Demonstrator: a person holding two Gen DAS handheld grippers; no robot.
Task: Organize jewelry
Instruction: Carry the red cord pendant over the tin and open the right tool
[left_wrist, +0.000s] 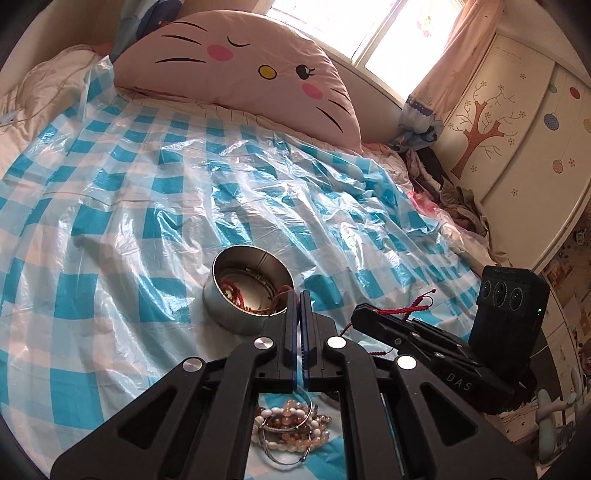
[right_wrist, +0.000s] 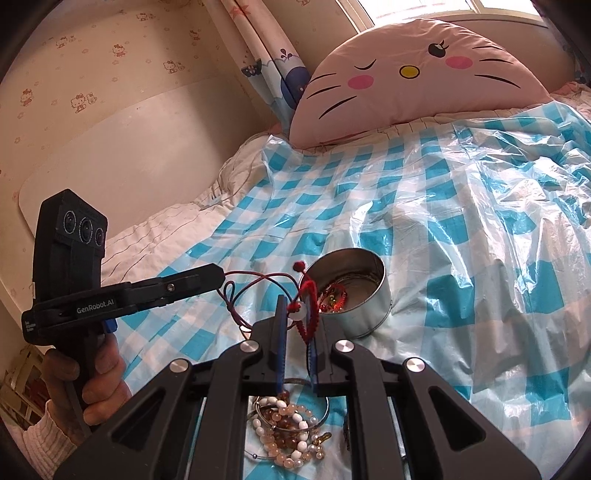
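A round metal tin (left_wrist: 221, 310) (right_wrist: 365, 314) stands on the checked plastic sheet with red cords and beads inside. My left gripper (left_wrist: 300, 293) (right_wrist: 218, 275) is shut on a thin dark red cord (right_wrist: 258, 275), which loops down toward the sheet left of the tin. My right gripper (right_wrist: 298, 310) (left_wrist: 360, 314) is shut on a red braided bracelet (right_wrist: 304, 325) (left_wrist: 406, 308) with a white bead, held just in front of the tin. A pile of bead bracelets and metal bangles (left_wrist: 291, 424) (right_wrist: 288, 432) lies under both grippers.
A blue-and-white checked plastic sheet (left_wrist: 147, 192) (right_wrist: 443, 206) covers the bed. A pink cat-face pillow (left_wrist: 240, 62) (right_wrist: 406, 70) lies at the head. A wardrobe (left_wrist: 517, 129) stands on the right. A person's hand (right_wrist: 99, 380) holds the left gripper.
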